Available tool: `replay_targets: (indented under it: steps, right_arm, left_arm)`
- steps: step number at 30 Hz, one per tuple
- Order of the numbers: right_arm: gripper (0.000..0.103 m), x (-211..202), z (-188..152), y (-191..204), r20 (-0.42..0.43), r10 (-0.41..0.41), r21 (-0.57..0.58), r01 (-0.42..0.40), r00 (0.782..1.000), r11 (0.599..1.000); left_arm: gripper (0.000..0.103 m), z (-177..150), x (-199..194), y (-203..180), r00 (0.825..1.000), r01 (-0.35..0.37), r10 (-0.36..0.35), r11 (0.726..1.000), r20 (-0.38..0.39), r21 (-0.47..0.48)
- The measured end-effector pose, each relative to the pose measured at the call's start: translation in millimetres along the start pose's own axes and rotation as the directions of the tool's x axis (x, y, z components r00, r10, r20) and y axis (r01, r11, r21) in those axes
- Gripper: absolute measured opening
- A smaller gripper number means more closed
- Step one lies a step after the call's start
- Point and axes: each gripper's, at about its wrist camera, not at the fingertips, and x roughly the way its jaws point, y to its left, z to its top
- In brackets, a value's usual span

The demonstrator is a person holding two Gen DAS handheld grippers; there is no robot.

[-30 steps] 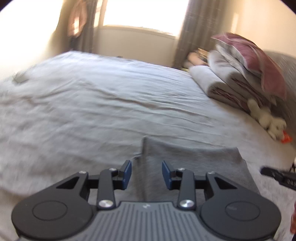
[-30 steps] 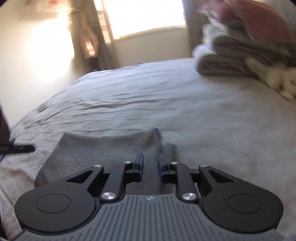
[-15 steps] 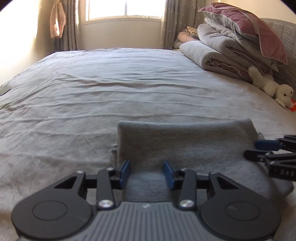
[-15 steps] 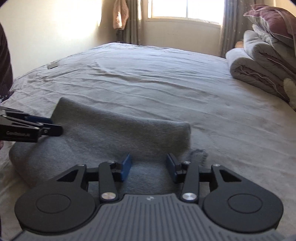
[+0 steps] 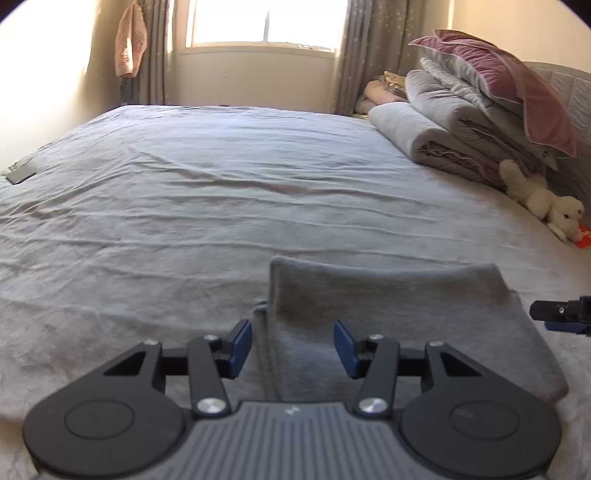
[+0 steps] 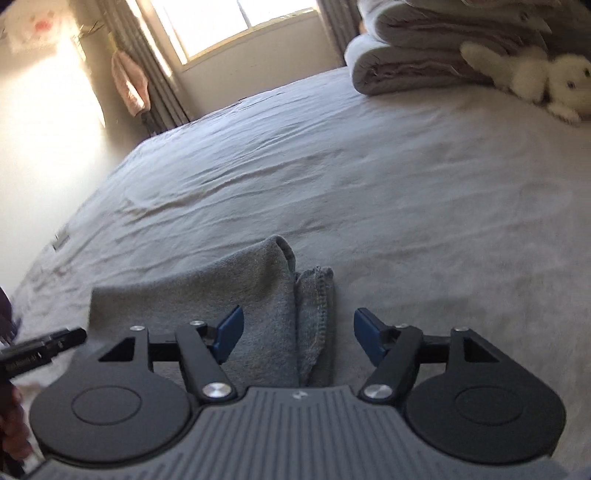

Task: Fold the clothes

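No brand or label can be read here: the small white mark on each tool's ribbed grey housing is only a logo shape, and the pale lettering on the left tool's body at the left edge of the right wrist view is too blurred to make out.

The folded grey garment [image 5: 388,317] lies flat on the near part of the bed [image 5: 221,192], which is covered with a wrinkled light grey sheet. A narrow stitched edge sticks out along the garment's right side in the right wrist view.

The left tool [image 5: 293,349] hovers over the garment's left edge; its blue-padded jaws have just been opening, stand apart and grip nothing, with cloth showing below the gap. The right tool [image 6: 294,336] sits over the garment's right edge; its jaws have just been opening wide and hold nothing, the pads clear of the fabric.

At the bed's far right, folded grey quilts [image 5: 450,136] are stacked with a mauve pillow [image 5: 509,85] on top, and a white plush toy [image 5: 543,206] lies against them beside a small orange item [image 5: 583,234]. A bright window [image 5: 266,22] with grey curtains [image 5: 365,55] fills the far wall; a pink cloth [image 5: 129,44] hangs to its left. A dark flat object [image 5: 20,172] rests at the bed's left edge.
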Motion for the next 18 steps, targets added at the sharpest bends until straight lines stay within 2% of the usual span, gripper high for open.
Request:
replay_targets:
  steps: [3, 11, 18]
  right_arm:
    - [0.071, -9.7, -6.1, -6.4, -0.027, 0.047, 0.094, -0.044, 0.999, 0.995]
    - [0.072, -17.8, -30.2, -7.2, -0.079, 0.035, 0.138, -0.024, 0.996, 0.99]
    - [0.078, -17.7, -42.2, -1.0, -0.047, 0.038, 0.158, -0.031, 0.998, 0.987]
  left_arm:
    - [0.051, -4.7, -1.7, -13.4, 1.0, 0.023, -0.023, 0.999, 0.001, 0.025]
    - [0.051, -26.9, -1.4, -64.8, 0.997, 0.072, -0.071, 0.983, -0.009, 0.168]
    - [0.051, -39.8, 6.4, -80.4, 1.0, 0.019, -0.019, 0.969, -0.002, 0.246]
